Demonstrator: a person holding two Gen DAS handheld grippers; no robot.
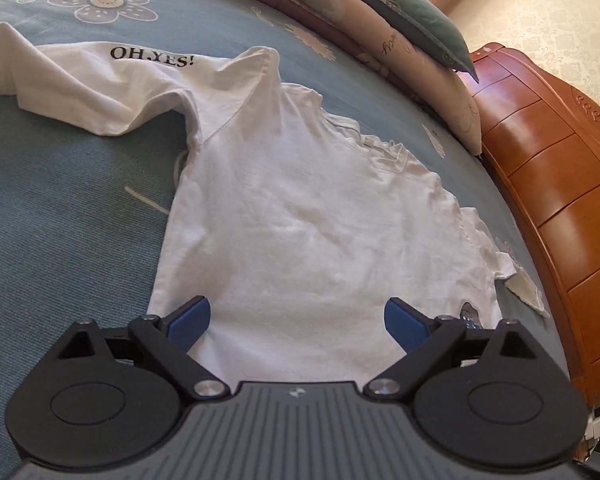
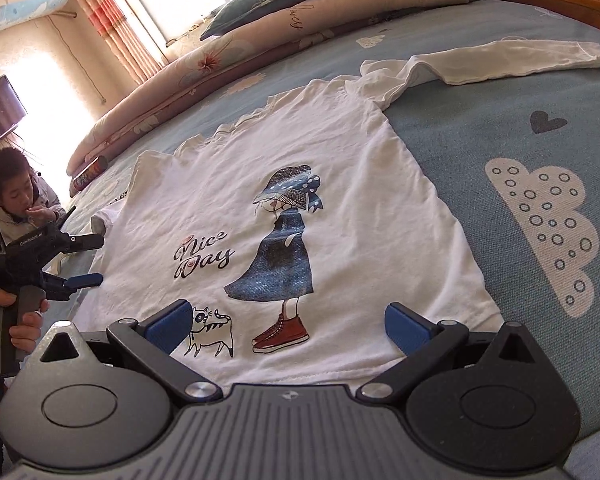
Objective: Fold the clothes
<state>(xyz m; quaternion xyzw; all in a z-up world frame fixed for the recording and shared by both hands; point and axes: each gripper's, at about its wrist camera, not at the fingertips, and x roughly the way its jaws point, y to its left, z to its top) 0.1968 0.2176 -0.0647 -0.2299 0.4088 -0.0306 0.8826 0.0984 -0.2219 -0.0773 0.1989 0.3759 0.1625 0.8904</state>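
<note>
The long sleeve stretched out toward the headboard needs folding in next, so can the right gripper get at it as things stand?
Probably yes. The right gripper is open and empty above the shirt's hem, and the long sleeve lies flat on the blue bedspread with nothing over it.

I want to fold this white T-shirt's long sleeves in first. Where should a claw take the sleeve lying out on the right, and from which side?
Probably the cuff end of the right sleeve. It lies flat and stretched away from the T-shirt on the bedspread, so its free end lifts easiest. Bring the right claw, now open, from the shirt's outer side, pinching across the sleeve's width.
</note>
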